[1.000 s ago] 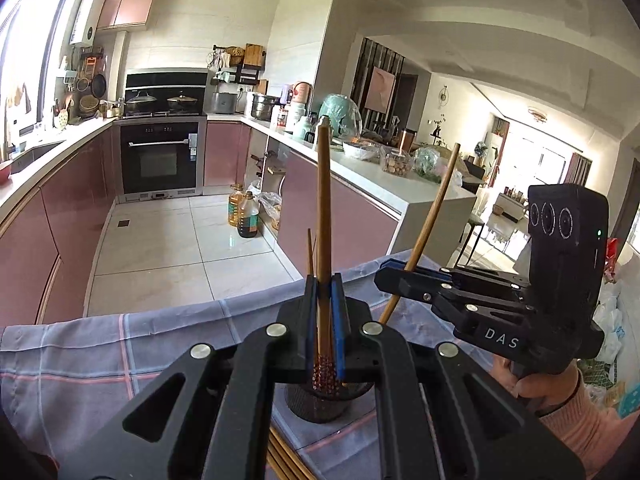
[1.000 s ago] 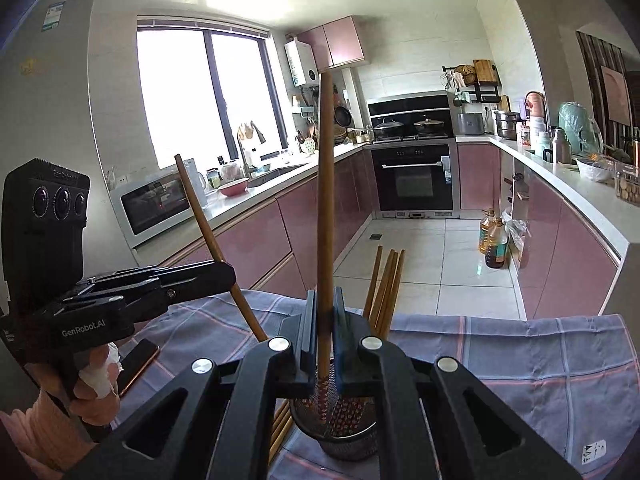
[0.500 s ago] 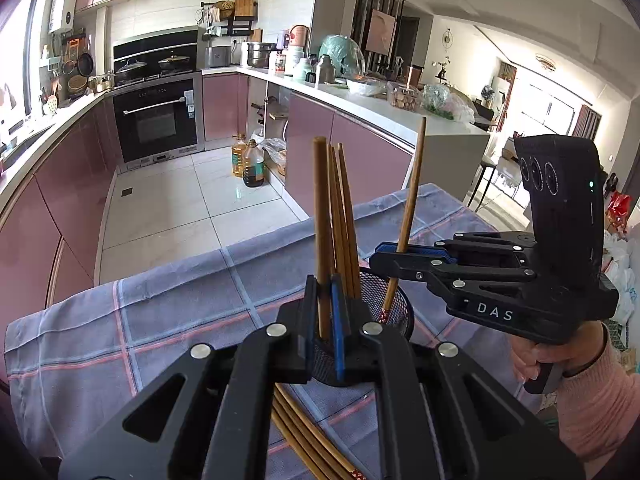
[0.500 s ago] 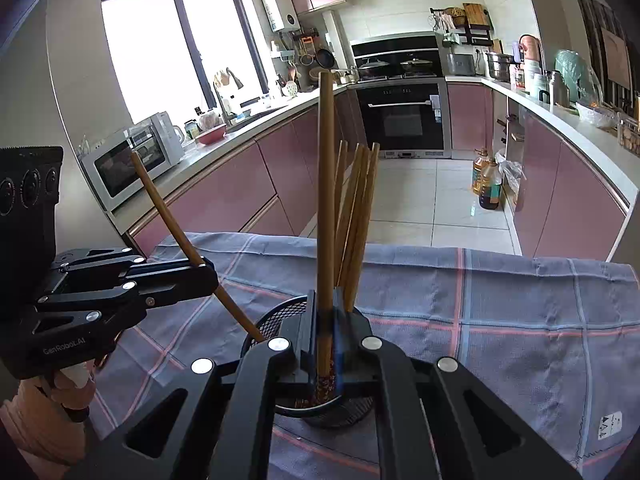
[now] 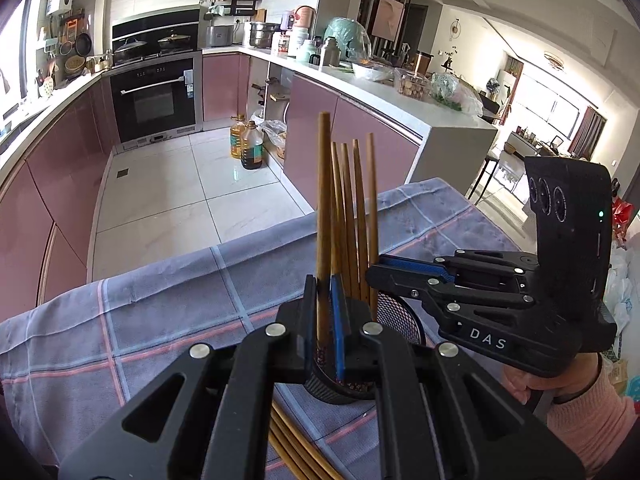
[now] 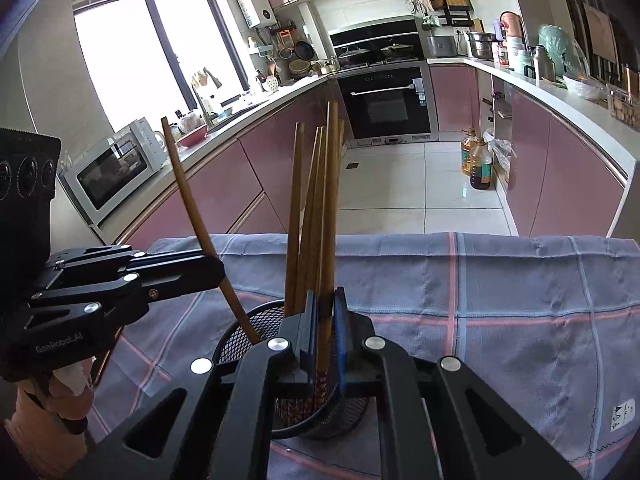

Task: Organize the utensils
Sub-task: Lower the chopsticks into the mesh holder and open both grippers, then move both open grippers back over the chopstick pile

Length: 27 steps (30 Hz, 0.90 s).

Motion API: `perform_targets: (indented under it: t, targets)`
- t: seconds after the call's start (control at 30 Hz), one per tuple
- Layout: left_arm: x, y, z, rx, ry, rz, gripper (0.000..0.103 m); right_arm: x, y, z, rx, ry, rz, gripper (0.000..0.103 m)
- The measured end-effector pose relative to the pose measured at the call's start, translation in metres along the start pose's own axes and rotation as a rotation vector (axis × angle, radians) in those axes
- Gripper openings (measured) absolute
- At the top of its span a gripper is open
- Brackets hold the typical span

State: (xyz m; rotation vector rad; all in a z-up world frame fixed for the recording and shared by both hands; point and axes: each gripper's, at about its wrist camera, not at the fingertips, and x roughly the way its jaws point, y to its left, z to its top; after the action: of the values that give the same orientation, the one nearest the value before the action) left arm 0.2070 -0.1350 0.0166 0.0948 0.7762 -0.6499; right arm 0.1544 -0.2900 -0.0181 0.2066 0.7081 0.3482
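Both claws clenched: left claw (image 5: 324, 312) and right claw (image 6: 326, 320) each grip one brown wooden chopstick (image 5: 323, 216), tips inside black mesh cup (image 6: 240, 326) directly below. Release only when upright, clear of the rim.

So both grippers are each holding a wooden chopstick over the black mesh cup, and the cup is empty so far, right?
Not quite: the black mesh cup is not empty. The right wrist view shows several wooden chopsticks already standing in it. Both the left gripper and the right gripper do each hold a chopstick over it.

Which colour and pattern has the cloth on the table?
Blue-grey cloth with pink and pale blue check lines; right wrist view.
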Motion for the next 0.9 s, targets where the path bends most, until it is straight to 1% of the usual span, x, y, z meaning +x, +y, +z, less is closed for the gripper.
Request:
perform_targets:
  t: [0.2,0.37,0.4,0.47,0.53,0.57,0.6,0.63,0.67,0.7,0.77,0.83,0.9]
  targets:
    - [0.007,0.004,-0.004,-0.032,0.005,-0.007,0.008,0.001,-0.001,-0.001,-0.001,-0.004,0.008,0.009]
    - [-0.002,0.007,-0.011,-0.044,-0.020,-0.003,0.008,0.002,-0.001,-0.001,-0.003,-0.002,0.014,0.009]
    - [-0.005,0.008,-0.014,-0.045,-0.029,0.000,0.009,0.001,-0.001,-0.001,-0.003,-0.006,0.015,0.009]
    - [-0.014,0.008,-0.018,-0.044,-0.058,0.018,0.015,-0.002,0.000,-0.001,-0.002,-0.013,0.023,0.010]
    - [-0.024,0.007,-0.024,-0.045,-0.086,0.028,0.022,-0.008,0.002,-0.003,-0.011,-0.029,0.027,0.015]
    - [-0.029,0.008,-0.028,-0.048,-0.099,0.035,0.023,-0.012,0.004,-0.005,-0.020,-0.037,0.031,0.019]
    - [-0.035,0.008,-0.032,-0.049,-0.114,0.041,0.026,-0.016,0.006,-0.006,-0.031,-0.046,0.032,0.020]
    - [-0.040,0.008,-0.036,-0.052,-0.125,0.052,0.031,-0.022,0.010,-0.008,-0.045,-0.059,0.035,0.020]
    - [-0.046,0.009,-0.041,-0.056,-0.138,0.068,0.034,-0.028,0.013,-0.010,-0.060,-0.073,0.040,0.020]
    - [-0.051,0.010,-0.046,-0.058,-0.154,0.083,0.038,-0.035,0.017,-0.013,-0.074,-0.090,0.043,0.022]
    - [-0.061,0.012,-0.056,-0.060,-0.174,0.106,0.042,-0.050,0.025,-0.019,-0.107,-0.121,0.057,0.025]
    - [-0.069,0.015,-0.068,-0.062,-0.193,0.133,0.053,-0.063,0.034,-0.027,-0.139,-0.140,0.083,0.029]
    - [-0.075,0.017,-0.081,-0.069,-0.195,0.156,0.057,-0.072,0.044,-0.039,-0.175,-0.139,0.114,0.036]
